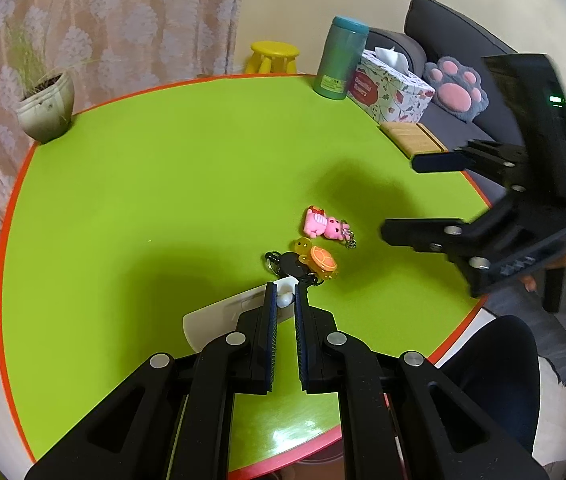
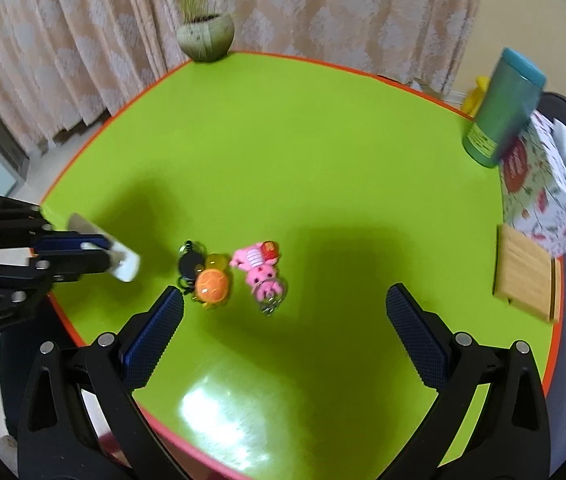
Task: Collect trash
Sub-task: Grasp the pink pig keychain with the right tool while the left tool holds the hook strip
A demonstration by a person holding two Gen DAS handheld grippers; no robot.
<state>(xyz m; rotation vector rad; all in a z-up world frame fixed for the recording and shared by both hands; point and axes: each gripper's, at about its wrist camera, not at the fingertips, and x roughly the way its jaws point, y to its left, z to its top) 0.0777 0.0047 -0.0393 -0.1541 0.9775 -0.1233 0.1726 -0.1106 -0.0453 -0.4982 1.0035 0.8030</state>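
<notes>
My left gripper (image 1: 285,289) is shut on a flat white object (image 1: 219,316), holding it over the green table's (image 1: 163,184) near edge; it also shows in the right wrist view (image 2: 123,260), where the left gripper (image 2: 95,254) comes in from the left. My right gripper (image 2: 283,304) is open and empty above the table, just short of a pink pig keychain (image 2: 261,268) and an orange turtle keychain (image 2: 211,284). In the left wrist view the right gripper (image 1: 399,196) hovers to the right of the pig (image 1: 325,227) and turtle (image 1: 319,260).
A teal tumbler (image 1: 341,58), floral tissue box (image 1: 391,88) and wooden block (image 1: 411,140) stand along the table's far right edge. A potted plant (image 1: 45,104) sits at the far left. A grey sofa with a paw cushion (image 1: 457,88) and a yellow stool (image 1: 273,56) lie beyond.
</notes>
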